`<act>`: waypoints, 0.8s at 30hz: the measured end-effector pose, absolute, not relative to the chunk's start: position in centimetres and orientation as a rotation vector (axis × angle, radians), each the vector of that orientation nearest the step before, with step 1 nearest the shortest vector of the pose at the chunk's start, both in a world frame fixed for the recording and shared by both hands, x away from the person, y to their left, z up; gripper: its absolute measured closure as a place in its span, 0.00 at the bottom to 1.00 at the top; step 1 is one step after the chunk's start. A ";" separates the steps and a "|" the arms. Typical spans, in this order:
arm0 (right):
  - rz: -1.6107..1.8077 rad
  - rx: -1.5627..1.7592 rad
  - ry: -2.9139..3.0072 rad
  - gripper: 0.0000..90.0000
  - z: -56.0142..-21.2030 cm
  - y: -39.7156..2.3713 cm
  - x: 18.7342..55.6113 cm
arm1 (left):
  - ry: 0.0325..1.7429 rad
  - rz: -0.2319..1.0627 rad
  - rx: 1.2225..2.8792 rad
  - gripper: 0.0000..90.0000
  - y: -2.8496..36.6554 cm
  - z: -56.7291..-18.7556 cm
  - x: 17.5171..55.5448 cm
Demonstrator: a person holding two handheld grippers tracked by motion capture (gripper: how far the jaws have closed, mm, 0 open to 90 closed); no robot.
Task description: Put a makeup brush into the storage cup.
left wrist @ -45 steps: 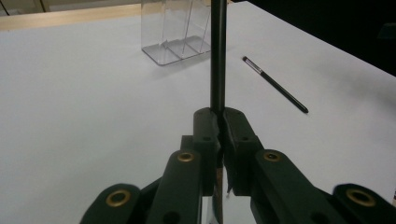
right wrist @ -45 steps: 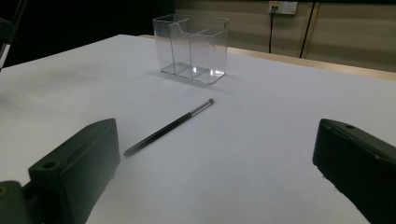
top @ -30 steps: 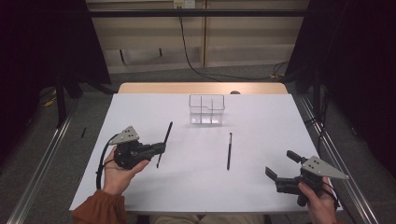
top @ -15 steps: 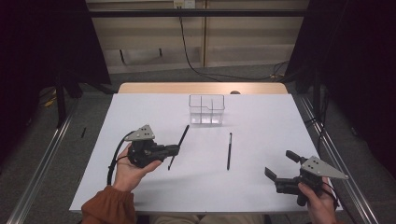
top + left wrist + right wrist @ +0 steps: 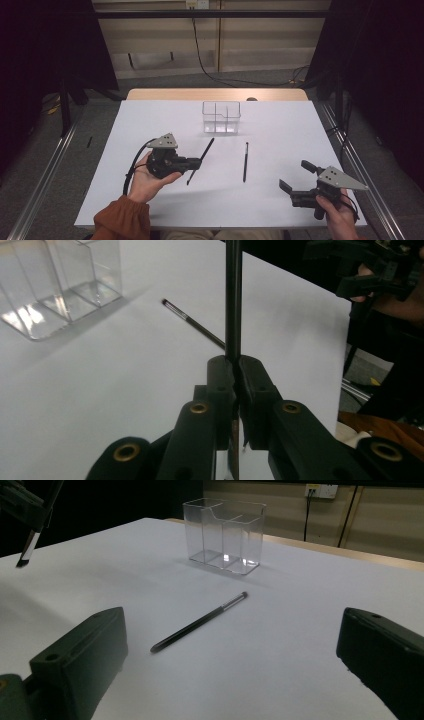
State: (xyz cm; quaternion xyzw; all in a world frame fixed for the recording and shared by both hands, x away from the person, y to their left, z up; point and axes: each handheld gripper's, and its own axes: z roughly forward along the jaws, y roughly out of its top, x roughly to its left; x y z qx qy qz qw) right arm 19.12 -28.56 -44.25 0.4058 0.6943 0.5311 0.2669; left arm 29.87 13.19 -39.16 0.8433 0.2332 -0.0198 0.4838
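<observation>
The left tongs (image 5: 199,163) are squeezing tight on a thin black brush (image 5: 201,160), w/ the stick poking out past both sides of the jaws. In the left gripper view the pads (image 5: 222,377) are pinching the stick w/ no gap. The held brush is hanging just above the worktop (image 5: 150,120), in front of the clear box (image 5: 221,117) & a bit to its left. The right tongs (image 5: 294,177) are standing wide open, holding nothing & touching nothing.

Count: 2 brushes, 1 clear box w/ a few compartments, 2 tongs. The 2nd brush (image 5: 245,161) is lying flat on the worktop, in front of the clear box & a bit to its right, apart from both tongs.

The left hand (image 5: 150,175) is cupping its gripper from below, palm up, tongs pointing toward the 2nd brush. The right hand (image 5: 336,212) is gripping the handle far front-right of the clear box, near the worktop's edge, tongs pointing left.
</observation>
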 end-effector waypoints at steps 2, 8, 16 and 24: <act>1.438 1.081 1.886 0.00 -44.2 -28.3 19.2 | 0.558 -0.063 2.074 0.94 12.8 -39.1 29.7; 1.485 1.041 1.906 0.00 -43.4 -27.5 20.1 | 0.530 -0.072 2.128 0.94 11.9 -38.9 29.9; 1.524 0.952 1.962 0.00 -42.6 -25.6 21.5 | 0.481 -0.062 2.211 0.94 10.3 -39.1 29.6; 1.534 0.913 2.072 0.00 -42.3 -24.1 22.6 | 0.447 -0.088 2.272 0.94 9.7 -39.0 29.6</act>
